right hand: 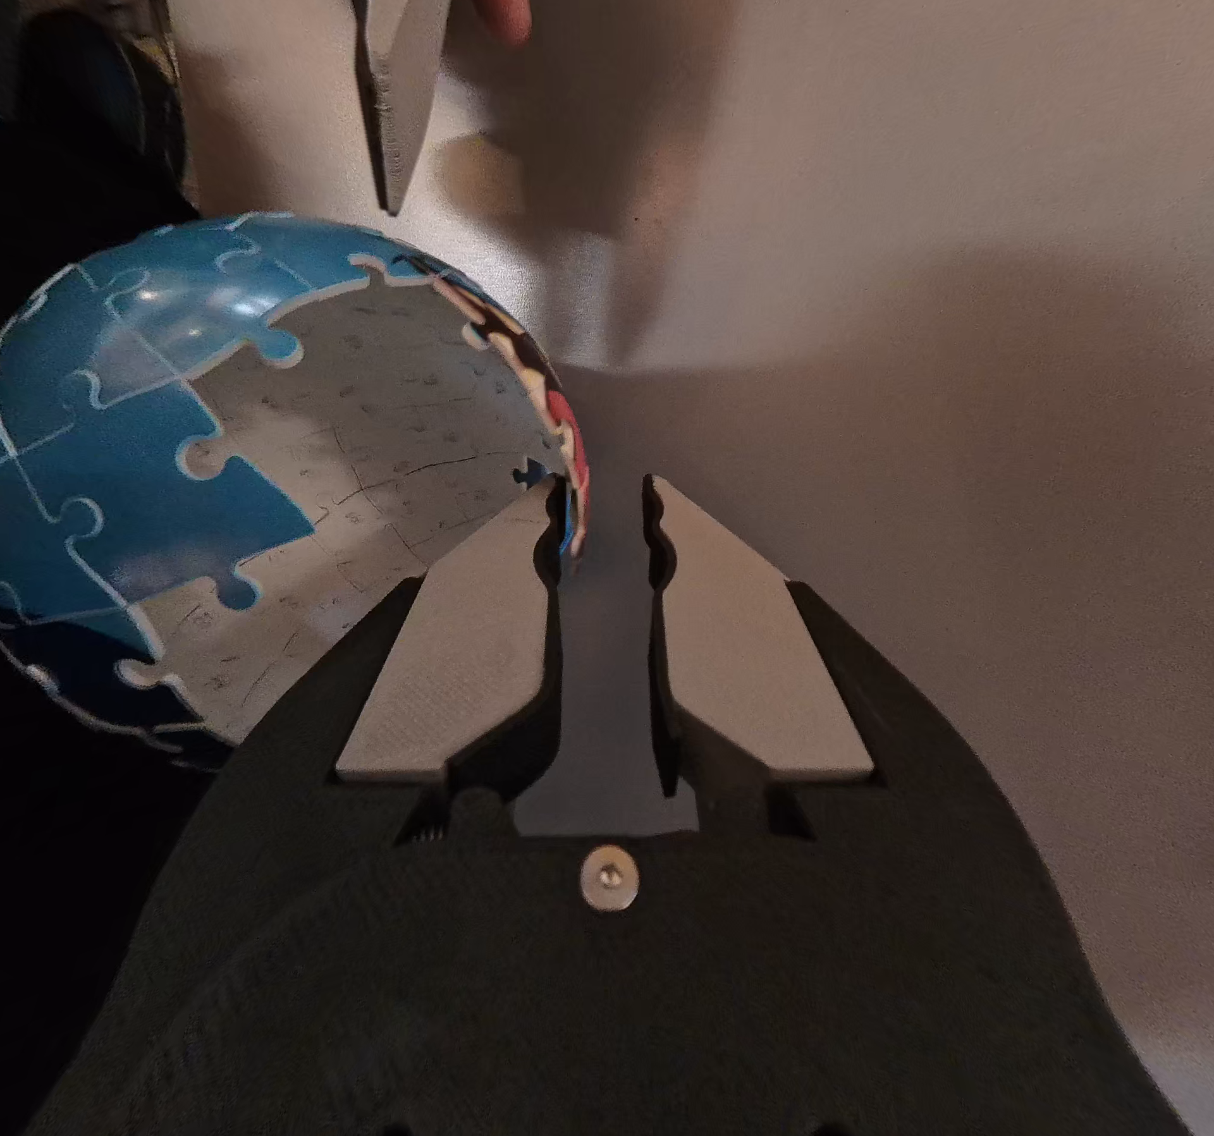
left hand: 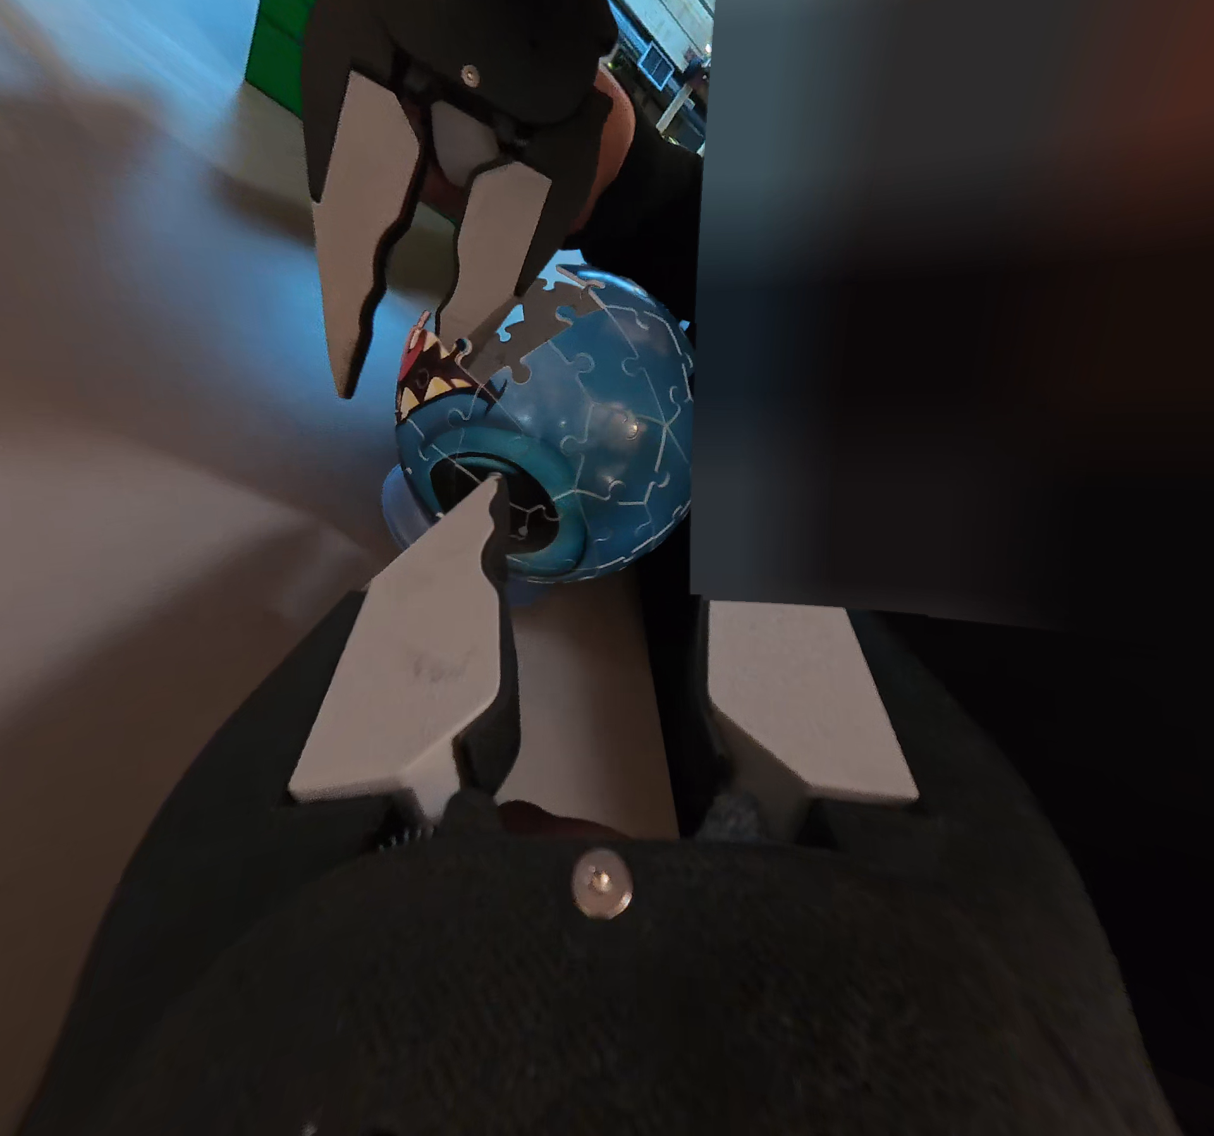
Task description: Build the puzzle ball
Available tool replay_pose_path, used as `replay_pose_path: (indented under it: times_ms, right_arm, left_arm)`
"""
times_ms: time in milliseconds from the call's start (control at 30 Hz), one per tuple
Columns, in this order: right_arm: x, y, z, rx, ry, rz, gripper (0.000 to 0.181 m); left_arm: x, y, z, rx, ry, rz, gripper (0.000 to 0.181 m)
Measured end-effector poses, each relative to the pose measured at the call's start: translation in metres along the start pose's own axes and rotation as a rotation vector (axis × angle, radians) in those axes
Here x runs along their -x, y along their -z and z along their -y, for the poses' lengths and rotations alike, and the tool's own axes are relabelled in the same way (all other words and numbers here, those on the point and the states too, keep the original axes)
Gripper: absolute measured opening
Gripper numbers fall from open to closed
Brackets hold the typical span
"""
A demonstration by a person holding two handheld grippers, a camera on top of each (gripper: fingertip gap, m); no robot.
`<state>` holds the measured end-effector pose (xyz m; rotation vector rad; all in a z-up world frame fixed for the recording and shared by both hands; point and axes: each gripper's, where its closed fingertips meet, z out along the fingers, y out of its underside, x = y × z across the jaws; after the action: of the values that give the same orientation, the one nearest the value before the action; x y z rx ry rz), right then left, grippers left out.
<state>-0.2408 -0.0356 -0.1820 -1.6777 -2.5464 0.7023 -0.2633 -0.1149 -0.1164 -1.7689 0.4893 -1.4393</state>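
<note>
The blue puzzle ball (left hand: 578, 441), part-built with an open gap showing its grey inside (right hand: 394, 448), sits on the pale table (right hand: 920, 316) between the two tools. The right gripper (right hand: 601, 493) stands parted, one finger inside the shell's toothed rim (the other outside, clear of it). The left gripper (left hand: 591, 546) is spread wide, one tip at the ball's dark round opening. A green crate (left hand: 289, 21) stands far behind.
</note>
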Motion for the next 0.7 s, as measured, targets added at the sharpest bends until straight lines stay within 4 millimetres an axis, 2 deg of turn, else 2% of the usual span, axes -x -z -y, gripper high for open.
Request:
replay_pose_path:
  times_ms: [167,300,400,533,700]
  right_arm:
    - [0.010,-0.011,-0.006,-0.002,-0.035,0.135,0.015]
    - [0.016,-0.009,-0.005,-0.023,-0.063,0.216,0.015]
    - [0.014,-0.001,-0.002,-0.045,-0.044,0.183,0.016]
    - [0.006,0.001,-0.002,-0.045,0.005,0.056,0.018]
    - [0.005,-0.001,0.000,-0.062,0.056,-0.030,0.016]
  left_arm:
    - [-0.001,-0.001,-0.003,0.010,0.000,-0.007,0.060]
    - [-0.001,-0.004,-0.009,0.039,-0.005,-0.010,0.059]
    - [0.000,-0.004,-0.008,0.036,0.006,-0.013,0.059]
    - [0.005,-0.004,-0.005,0.028,0.016,-0.006,0.061]
    - [0.013,-0.004,0.002,0.024,0.054,-0.019,0.080]
